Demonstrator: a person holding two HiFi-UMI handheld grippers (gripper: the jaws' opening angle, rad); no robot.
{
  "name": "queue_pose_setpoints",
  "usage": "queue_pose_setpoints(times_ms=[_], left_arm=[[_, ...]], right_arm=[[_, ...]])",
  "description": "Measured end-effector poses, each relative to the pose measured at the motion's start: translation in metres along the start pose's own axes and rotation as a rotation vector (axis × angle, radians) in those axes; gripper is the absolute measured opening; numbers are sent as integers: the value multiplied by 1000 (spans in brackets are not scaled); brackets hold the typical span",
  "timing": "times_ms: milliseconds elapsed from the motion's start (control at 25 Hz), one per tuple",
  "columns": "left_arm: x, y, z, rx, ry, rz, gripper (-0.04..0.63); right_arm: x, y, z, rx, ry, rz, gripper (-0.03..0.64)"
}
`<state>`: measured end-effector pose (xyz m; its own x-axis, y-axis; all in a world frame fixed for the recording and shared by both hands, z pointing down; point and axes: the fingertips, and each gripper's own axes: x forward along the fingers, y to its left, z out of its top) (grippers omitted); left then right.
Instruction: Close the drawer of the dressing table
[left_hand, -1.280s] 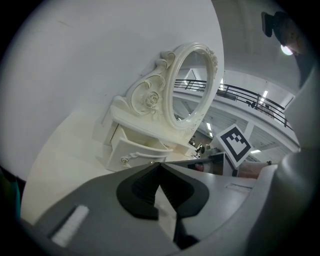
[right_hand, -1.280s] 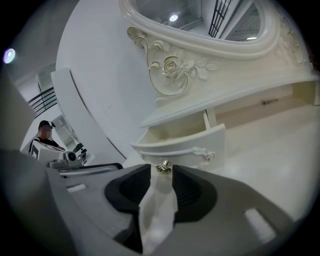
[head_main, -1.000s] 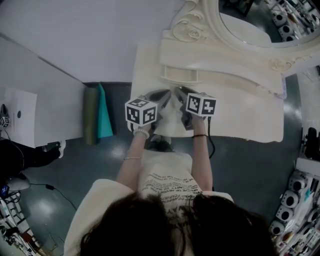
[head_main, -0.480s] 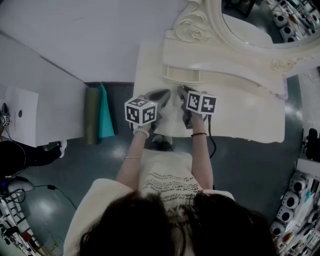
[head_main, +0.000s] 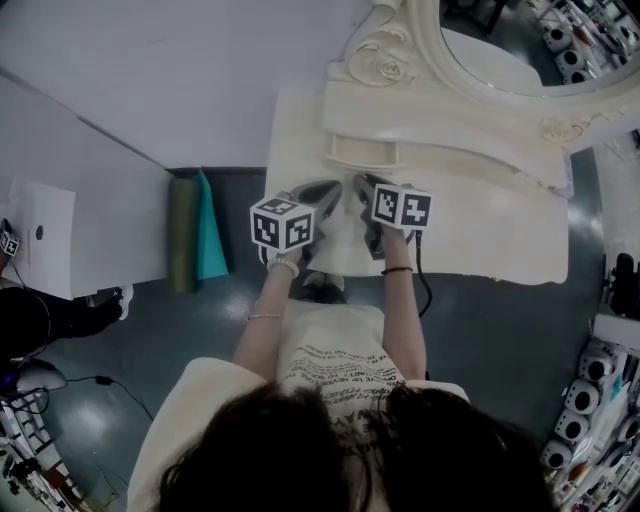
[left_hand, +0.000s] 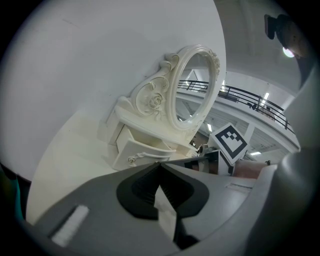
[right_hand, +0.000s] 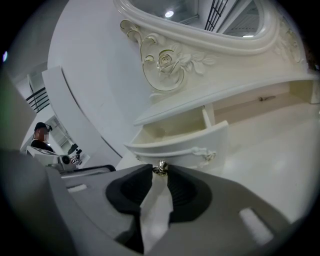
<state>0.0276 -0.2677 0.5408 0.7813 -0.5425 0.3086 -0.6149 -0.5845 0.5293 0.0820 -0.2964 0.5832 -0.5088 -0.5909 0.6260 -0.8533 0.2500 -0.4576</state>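
The cream dressing table (head_main: 480, 235) has a small drawer (head_main: 362, 152) under the mirror shelf, pulled out part way. In the right gripper view the drawer (right_hand: 185, 145) shows its empty inside and its curved front. My right gripper (right_hand: 160, 169) is shut on the drawer's small metal knob (right_hand: 161, 167), which sits pinched between the pad tips. In the head view the right gripper (head_main: 358, 180) reaches the drawer front. My left gripper (head_main: 333, 188) is beside it over the tabletop, shut on nothing. In the left gripper view its tips (left_hand: 159, 163) meet, short of the drawer (left_hand: 142, 152).
An oval mirror (head_main: 500, 45) in a carved frame rises behind the drawer. A rolled green and teal mat (head_main: 195, 232) stands on the floor left of the table. A white wall panel (head_main: 90, 215) lies further left. A person (right_hand: 42, 137) stands far off.
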Motion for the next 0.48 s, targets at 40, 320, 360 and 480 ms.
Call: queue_pose_setpoints(times_ms=[40,320,360,480], left_arm=[[0,0,0,-1,-1,0,-9],[2,1,3,-1,-2,-3,-9],[2,1,3,-1,-2,-4,-9],[4,3,4,1,-3,-3,-9]], right_arm=[[0,0,0,0,2,2,101],[0,0,3,-9,7,6,101],[-1,0,4,-10,6,7,101],[0,-2,5,-12,8,8,101]])
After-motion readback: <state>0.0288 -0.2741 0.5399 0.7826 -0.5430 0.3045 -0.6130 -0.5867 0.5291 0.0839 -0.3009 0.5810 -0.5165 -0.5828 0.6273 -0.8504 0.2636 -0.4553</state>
